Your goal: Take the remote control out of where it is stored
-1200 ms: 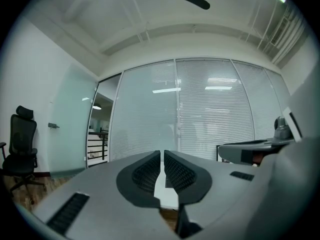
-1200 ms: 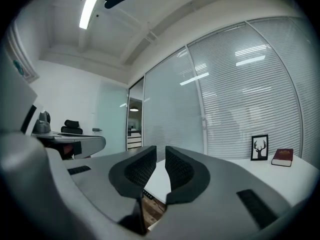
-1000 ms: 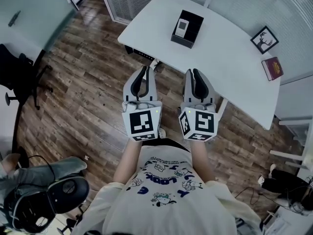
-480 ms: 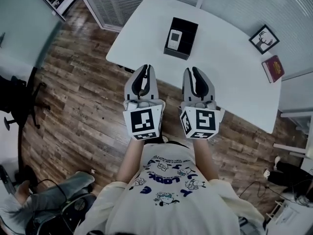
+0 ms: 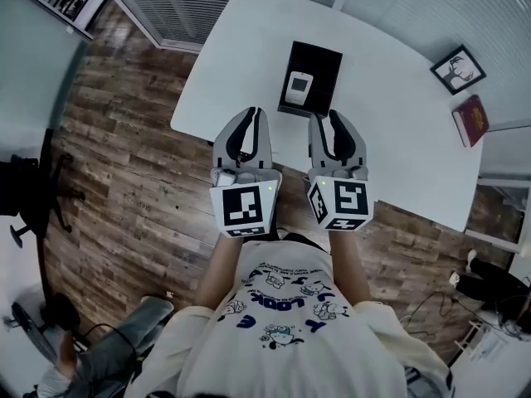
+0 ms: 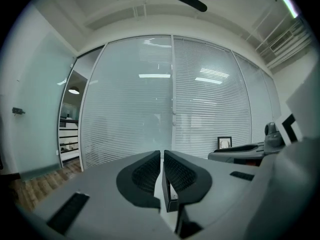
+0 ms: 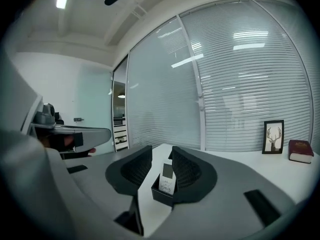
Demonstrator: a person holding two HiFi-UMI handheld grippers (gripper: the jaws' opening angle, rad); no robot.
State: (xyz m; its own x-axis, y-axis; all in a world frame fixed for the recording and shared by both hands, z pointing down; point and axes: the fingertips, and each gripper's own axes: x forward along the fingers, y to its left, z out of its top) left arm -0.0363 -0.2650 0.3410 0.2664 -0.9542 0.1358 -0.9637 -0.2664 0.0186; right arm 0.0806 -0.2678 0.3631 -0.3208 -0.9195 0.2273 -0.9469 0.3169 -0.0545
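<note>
A white remote control (image 5: 297, 84) stands upright in a black open-top box (image 5: 319, 66) on the white table (image 5: 398, 114). Both grippers hover side by side over the table's near edge, short of the box. My left gripper (image 5: 251, 114) is shut and empty; in the left gripper view its jaws (image 6: 162, 154) meet, and a sliver of the box (image 6: 168, 200) shows below them. The jaws of my right gripper (image 5: 325, 118) are opening, with nothing between them. In the right gripper view the remote control (image 7: 167, 177) and box (image 7: 161, 195) show ahead through the gap of the right gripper (image 7: 161, 150).
A framed deer picture (image 5: 452, 66) and a red book (image 5: 469, 120) sit at the table's far right. Wooden floor lies to the left, with a dark office chair (image 5: 29, 201). Glass walls with blinds stand behind the table.
Both grippers have come forward to the table's near edge, closer to the black box. The right gripper's jaws have parted a little; the left stays shut.
</note>
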